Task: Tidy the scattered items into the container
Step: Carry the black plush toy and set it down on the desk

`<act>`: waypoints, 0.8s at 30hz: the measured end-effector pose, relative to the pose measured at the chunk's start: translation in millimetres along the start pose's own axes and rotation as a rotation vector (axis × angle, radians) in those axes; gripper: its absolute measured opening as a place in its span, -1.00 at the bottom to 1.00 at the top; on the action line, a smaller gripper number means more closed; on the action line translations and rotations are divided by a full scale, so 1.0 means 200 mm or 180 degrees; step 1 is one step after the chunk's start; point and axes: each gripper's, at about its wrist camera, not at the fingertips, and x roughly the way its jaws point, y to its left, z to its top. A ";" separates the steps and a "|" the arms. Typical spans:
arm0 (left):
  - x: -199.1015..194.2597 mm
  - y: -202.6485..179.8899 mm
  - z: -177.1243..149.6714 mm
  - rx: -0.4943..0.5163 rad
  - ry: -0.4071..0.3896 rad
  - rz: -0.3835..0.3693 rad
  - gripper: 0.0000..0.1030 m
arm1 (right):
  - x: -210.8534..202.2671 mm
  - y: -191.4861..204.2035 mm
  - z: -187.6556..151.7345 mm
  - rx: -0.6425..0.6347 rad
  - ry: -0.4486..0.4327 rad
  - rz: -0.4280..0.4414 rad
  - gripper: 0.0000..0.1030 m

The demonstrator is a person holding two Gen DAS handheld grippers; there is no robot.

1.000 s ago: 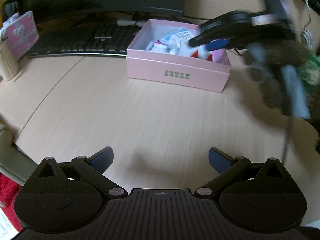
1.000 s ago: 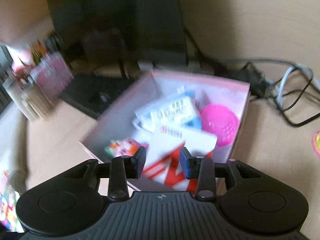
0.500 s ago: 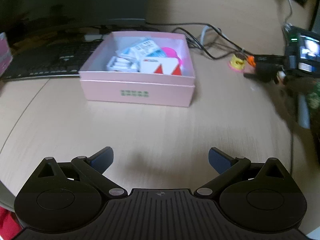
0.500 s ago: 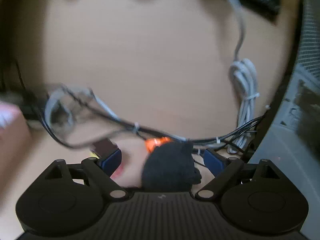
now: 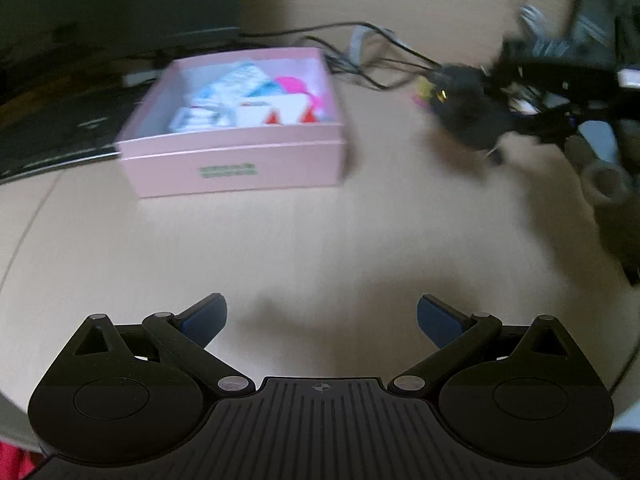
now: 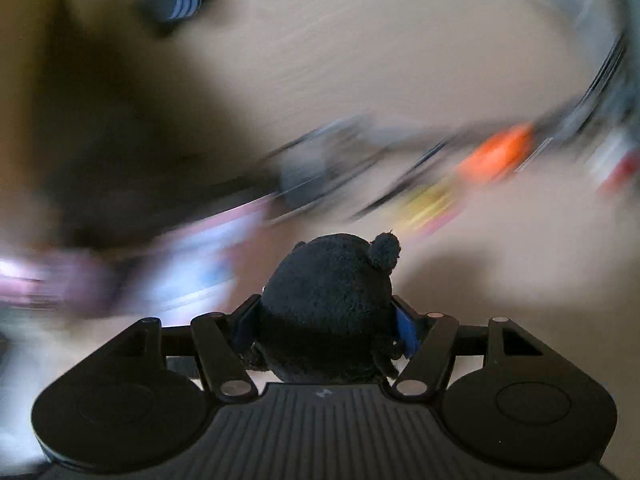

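The pink box (image 5: 236, 160) stands on the wooden desk, left of centre in the left wrist view, with packets and a pink round thing inside. To its right, my right gripper (image 5: 492, 116) carries a black plush toy (image 5: 464, 108) just above the desk. In the right wrist view the black plush toy (image 6: 328, 304) fills the gap of the right gripper (image 6: 326, 328); the jaws are closing and both blue pads press its sides. My left gripper (image 5: 322, 316) hangs open over bare desk near the front, nothing between its fingers.
A dark keyboard (image 5: 60, 128) lies left of the box under a monitor. Cables (image 5: 380, 52) run behind the box. A small yellow and pink toy (image 5: 422, 88) lies behind the plush. Blurred orange (image 6: 496, 152) and yellow (image 6: 432, 200) items lie on the desk.
My right gripper left the box, swung right to the cables, opened around the black plush toy and closed on it. It now moves back toward the box. The left gripper stayed open.
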 end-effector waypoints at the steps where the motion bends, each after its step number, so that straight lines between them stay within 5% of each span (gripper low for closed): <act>1: 0.00 -0.01 -0.01 0.0042 0.0012 -0.0042 1.00 | 0.00 0.03 -0.07 0.0119 0.0165 0.0369 0.29; 4: 0.00 -0.04 -0.01 0.0138 -0.0002 -0.0092 1.00 | 0.08 0.13 -0.23 0.0257 0.0500 0.0868 0.30; 11: -0.01 -0.02 -0.02 0.0098 -0.0030 -0.0008 1.00 | 0.21 0.20 -0.38 -0.0332 0.0698 0.0197 0.38; 17: 0.02 -0.01 0.00 0.0062 0.0021 0.0010 1.00 | 0.08 0.18 -0.32 -0.0912 0.0327 -0.0407 0.71; 22: 0.05 -0.01 0.03 0.0062 0.0037 -0.0014 1.00 | -0.14 0.09 -0.15 -0.1066 -0.0304 -0.1175 0.69; 24: 0.07 -0.01 0.04 0.0051 0.0040 -0.0047 1.00 | -0.14 0.06 -0.07 -0.1264 -0.0635 -0.1805 0.52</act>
